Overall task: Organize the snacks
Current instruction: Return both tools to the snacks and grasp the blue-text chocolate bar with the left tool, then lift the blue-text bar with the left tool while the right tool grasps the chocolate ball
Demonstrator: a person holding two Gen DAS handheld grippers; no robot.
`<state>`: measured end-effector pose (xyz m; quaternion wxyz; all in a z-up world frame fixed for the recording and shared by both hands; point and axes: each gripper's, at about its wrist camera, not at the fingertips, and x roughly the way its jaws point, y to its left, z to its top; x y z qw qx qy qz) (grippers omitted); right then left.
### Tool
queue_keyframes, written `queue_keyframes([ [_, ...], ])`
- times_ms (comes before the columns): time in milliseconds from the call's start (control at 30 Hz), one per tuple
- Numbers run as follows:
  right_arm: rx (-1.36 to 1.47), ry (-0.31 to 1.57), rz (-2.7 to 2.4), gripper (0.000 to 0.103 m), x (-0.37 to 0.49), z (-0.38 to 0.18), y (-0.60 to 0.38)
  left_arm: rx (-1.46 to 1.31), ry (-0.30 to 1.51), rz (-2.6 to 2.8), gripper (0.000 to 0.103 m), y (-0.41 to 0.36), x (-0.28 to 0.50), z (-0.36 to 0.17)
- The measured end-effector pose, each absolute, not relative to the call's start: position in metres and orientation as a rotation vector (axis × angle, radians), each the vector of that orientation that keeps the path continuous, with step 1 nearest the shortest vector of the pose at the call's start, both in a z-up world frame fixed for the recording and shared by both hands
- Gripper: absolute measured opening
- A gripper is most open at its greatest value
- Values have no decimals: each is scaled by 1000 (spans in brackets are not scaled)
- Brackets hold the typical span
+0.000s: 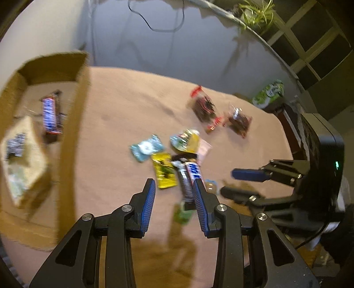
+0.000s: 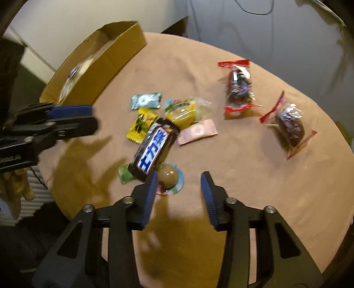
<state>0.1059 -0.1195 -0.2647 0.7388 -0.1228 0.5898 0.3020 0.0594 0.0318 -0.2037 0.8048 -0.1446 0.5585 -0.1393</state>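
A cardboard box (image 1: 75, 124) stands at the table's left and holds a chocolate bar (image 1: 51, 115) and a pale bag (image 1: 22, 159). It also shows in the right wrist view (image 2: 106, 64). A pile of snacks lies mid-table: a dark chocolate bar (image 2: 153, 149), a yellow packet (image 2: 141, 124), a teal candy (image 2: 146, 100), a pink packet (image 2: 198, 131), a round jelly cup (image 2: 169, 177). My left gripper (image 1: 174, 186) is open above the pile. My right gripper (image 2: 179, 179) is open beside the jelly cup, empty.
Two red-ended dark snack packs (image 2: 239, 85) (image 2: 288, 126) lie at the right of the tan table cloth (image 2: 243, 188). A green bag (image 1: 268, 94) sits past the table's far edge. A plant (image 1: 256, 15) and shelving stand behind.
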Motion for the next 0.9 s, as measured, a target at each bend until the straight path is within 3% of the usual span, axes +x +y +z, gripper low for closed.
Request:
queue_keyframes([
  [167, -295, 1292, 697, 33, 100, -275, -113, -310, 1251, -342, 27, 9, 72, -217],
  [433, -246, 1303, 702, 33, 100, -281, -121, -266, 1324, -303, 27, -7, 86, -236],
  [633, -224, 1302, 718, 33, 100, -284, -124, -192, 1344, -270, 34, -19, 93, -243],
  [900, -242, 1297, 729, 33, 106, -287, -113, -164, 1327, -289, 29, -12, 91, -244],
])
